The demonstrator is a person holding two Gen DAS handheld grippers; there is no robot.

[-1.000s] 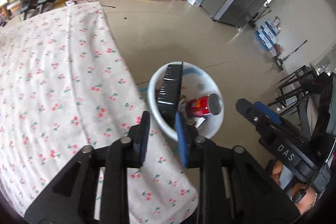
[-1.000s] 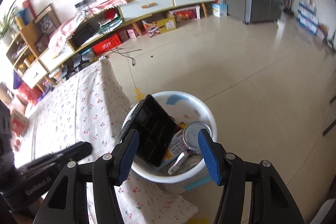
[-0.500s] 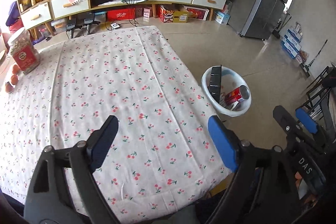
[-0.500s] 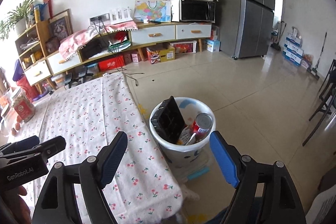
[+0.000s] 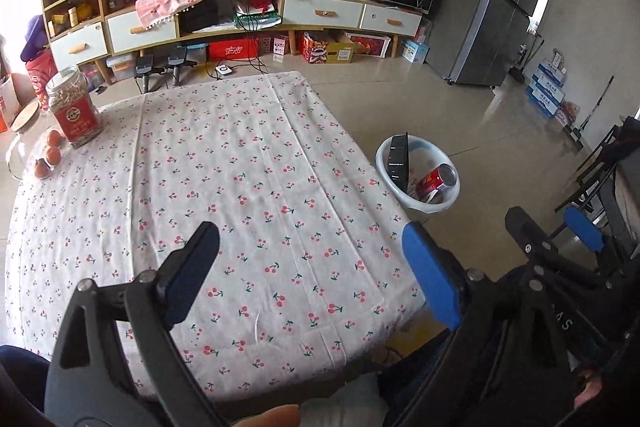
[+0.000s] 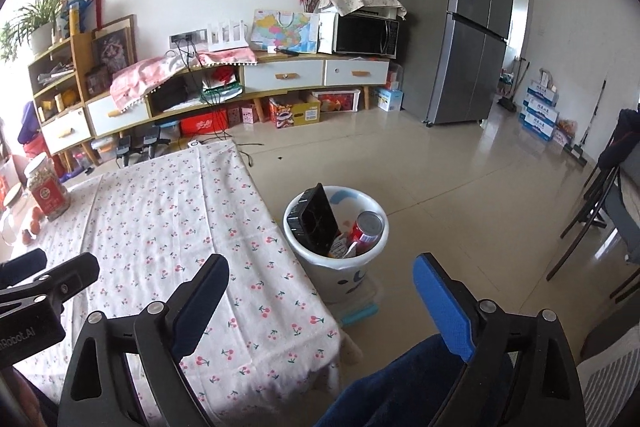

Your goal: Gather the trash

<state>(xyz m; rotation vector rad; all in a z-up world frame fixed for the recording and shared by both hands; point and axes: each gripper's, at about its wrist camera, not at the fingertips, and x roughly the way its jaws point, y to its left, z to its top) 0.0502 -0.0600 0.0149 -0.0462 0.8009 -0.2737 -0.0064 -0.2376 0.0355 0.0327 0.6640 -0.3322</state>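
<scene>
A white trash bin (image 5: 434, 203) stands on the floor beside the table's right edge; it also shows in the right wrist view (image 6: 344, 271). It holds a black plastic tray (image 5: 400, 163) (image 6: 316, 223) leaning upright, a red can (image 5: 436, 181) (image 6: 366, 229) and some wrappers. My left gripper (image 5: 312, 267) is open and empty, held above the near part of the cherry-print tablecloth (image 5: 224, 187). My right gripper (image 6: 320, 301) is open and empty, held near the table's near right corner, short of the bin.
A jar with a red label (image 5: 74, 107), a glass jar (image 5: 24, 139) and small orange fruits (image 5: 50, 155) stand at the table's far left. A low cabinet (image 6: 240, 83), a grey fridge (image 6: 464, 27) and chairs (image 6: 600, 211) border the tiled floor.
Both grippers pulled back and up from over the bin to the near side of the table. The left gripper's jaws went from nearly closed to wide open. The black tray stays in the bin.
</scene>
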